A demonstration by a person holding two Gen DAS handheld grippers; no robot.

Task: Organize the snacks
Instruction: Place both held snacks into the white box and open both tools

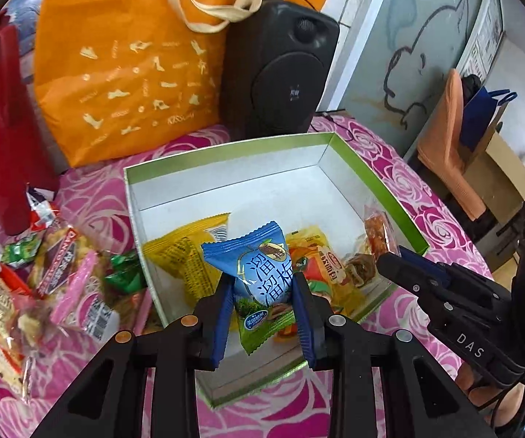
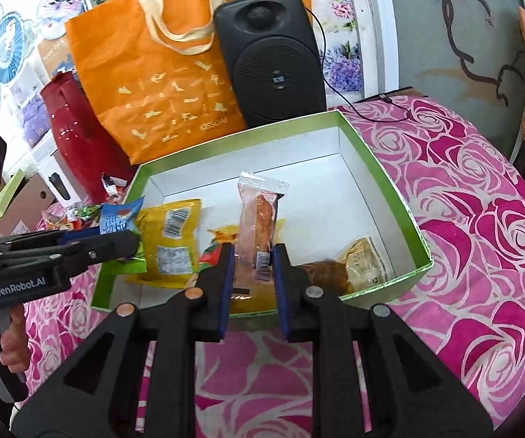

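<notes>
Green-rimmed box [image 2: 383, 168] with yellow packets [image 2: 169, 241]; left gripper [image 1: 262, 288] clamping blue packet [image 1: 258, 266], right gripper [image 2: 253, 259] clamping pink packet [image 2: 258, 219].

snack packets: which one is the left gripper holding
The blue-and-green packet, pinched in the left gripper above the green box; the yellow packet lies inside it.

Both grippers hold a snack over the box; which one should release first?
Probably right: the right gripper holds its pink packet well inside the box, while the left gripper holds its blue packet nearer the rim.
</notes>
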